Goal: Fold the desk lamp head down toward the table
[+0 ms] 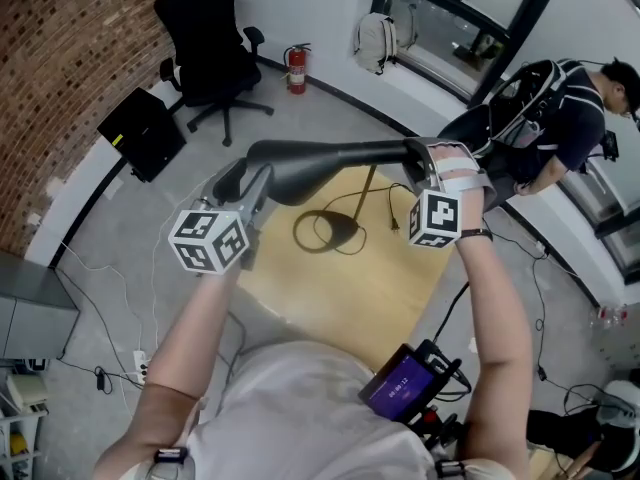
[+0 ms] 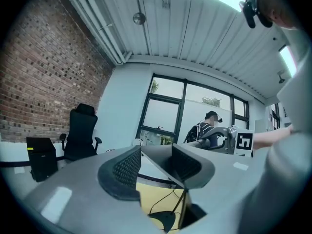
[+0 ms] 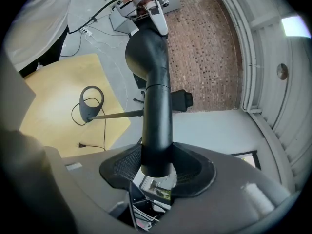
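Observation:
The black desk lamp head [image 1: 330,158] is a long tube lying roughly level above the wooden table [image 1: 390,298]. My left gripper [image 1: 245,173] is shut on its wider left end. At the tube's right end my right gripper [image 1: 420,163] is shut round it. In the right gripper view the tube [image 3: 156,106] runs straight out from between the pads of my right gripper [image 3: 156,172]. Between the pads of my left gripper [image 2: 155,167] sits a pale edge of the lamp head [image 2: 156,162]. The round base [image 1: 330,233] stands on the table, and a thin stem [image 1: 372,183] rises from it.
The lamp's cable and plug [image 1: 393,223] lie on the table. A black office chair [image 1: 205,43], a fire extinguisher [image 1: 297,68] and a black box [image 1: 145,133] stand on the floor behind. A person with a backpack [image 1: 570,118] is at the right.

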### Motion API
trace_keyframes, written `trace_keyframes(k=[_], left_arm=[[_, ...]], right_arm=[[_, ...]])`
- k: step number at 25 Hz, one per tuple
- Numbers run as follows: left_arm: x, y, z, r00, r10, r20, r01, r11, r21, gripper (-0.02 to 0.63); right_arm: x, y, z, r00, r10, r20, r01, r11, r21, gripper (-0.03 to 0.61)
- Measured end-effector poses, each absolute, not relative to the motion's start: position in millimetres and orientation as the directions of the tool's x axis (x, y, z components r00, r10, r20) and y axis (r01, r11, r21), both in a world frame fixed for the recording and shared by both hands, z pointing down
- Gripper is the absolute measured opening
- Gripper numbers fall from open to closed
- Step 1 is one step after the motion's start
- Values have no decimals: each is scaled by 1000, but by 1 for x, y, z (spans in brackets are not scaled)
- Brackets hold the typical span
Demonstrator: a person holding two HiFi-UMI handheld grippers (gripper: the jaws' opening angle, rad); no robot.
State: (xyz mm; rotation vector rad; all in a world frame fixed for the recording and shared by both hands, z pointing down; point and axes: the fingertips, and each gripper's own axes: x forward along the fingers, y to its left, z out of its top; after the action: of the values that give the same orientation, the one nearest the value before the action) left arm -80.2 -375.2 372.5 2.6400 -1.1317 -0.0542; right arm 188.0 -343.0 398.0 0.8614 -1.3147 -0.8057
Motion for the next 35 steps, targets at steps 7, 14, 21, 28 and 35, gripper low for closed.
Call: trace_keyframes(k=[7,14,21,28,35], left_arm=[[-80,-375,395,720,-690,73,-665,-654,361,192],[-76,-371,420,730,-678,82,-646,-646,408,193],[-71,-373,438,747,-659,87,-617,-638,460,196],[-62,-369,460,767,-634,100,-589,-634,501,198],[-56,-370,482,791,-602,110,-553,-624,552,198]], right_arm=[[188,-344,390,129,-881,455,105,468,878,204],[189,-341,390,151,-885,440,177,462,869,204],[191,-343,382,188,-880,437,260,474,841,204],[189,-342,377,218,-876,429,344,481,807,204],[181,-343,372,235,-876,421,424,482,767,204]])
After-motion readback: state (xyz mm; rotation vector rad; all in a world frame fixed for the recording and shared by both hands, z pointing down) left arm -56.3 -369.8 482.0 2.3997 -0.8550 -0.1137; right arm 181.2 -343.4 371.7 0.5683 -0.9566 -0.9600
